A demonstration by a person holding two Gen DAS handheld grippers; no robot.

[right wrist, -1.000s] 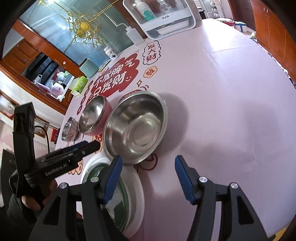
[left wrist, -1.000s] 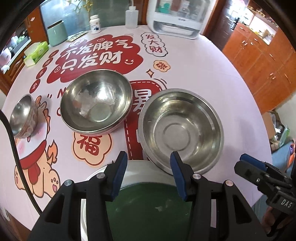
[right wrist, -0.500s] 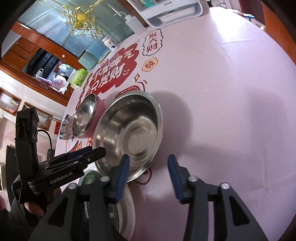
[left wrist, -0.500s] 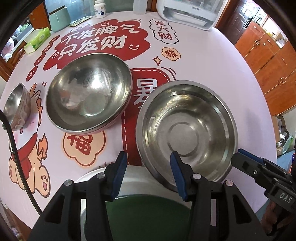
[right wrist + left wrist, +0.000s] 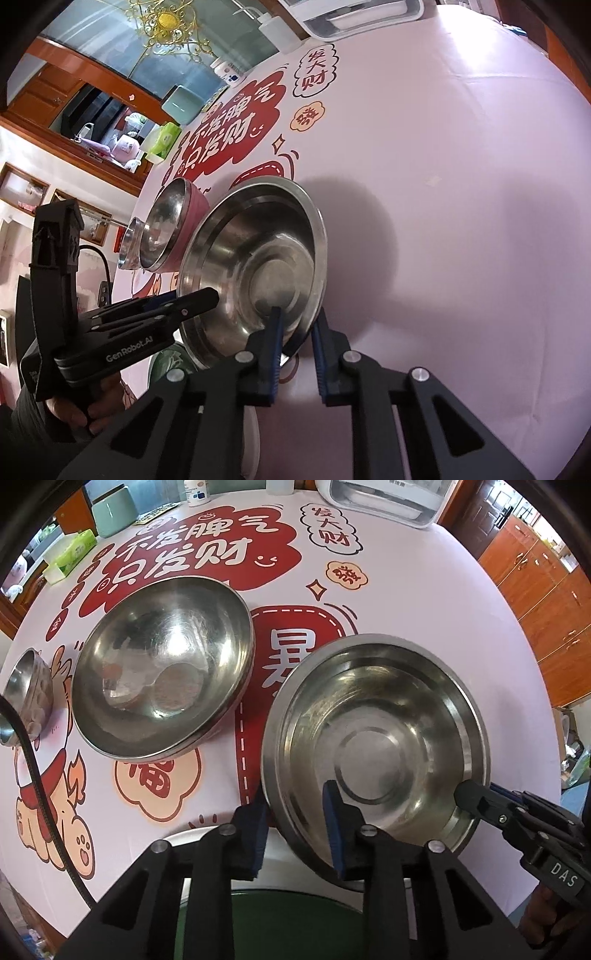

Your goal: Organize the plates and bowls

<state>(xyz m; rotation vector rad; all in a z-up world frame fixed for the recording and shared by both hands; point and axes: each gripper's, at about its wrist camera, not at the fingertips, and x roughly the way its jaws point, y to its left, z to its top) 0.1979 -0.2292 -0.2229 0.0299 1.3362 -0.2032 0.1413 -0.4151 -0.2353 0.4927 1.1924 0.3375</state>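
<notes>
Wide steel bowl: stands on the counter, near its front edge, right of the deep steel bowl; flat round base and stepped wall show inside.
Left gripper: its jaws are closing across the wide bowl's near-left rim, one blue pad outside the wall, the other inside; whether the pads already press on the metal is hard to tell, though the rim sits tight between them.
Right gripper: its jaws are closing across the same bowl's near-right rim, one finger inside, one outside, the rim wedged between the blue pads.
Hand: wraps the left gripper's handle, seen in the right wrist view.
White plate: lies just in front of the wide bowl, under the left gripper; a dark green centre shows below it.
Deep steel bowl: left of the wide bowl, close but apart; pink outside in the right wrist view.
Small steel bowl: far left, beside the deep bowl.
Counter cover: pale pink with red cartoon prints and Chinese lettering.
Far edge: white appliance, squeeze bottle, mint container, green tissue pack.
</notes>
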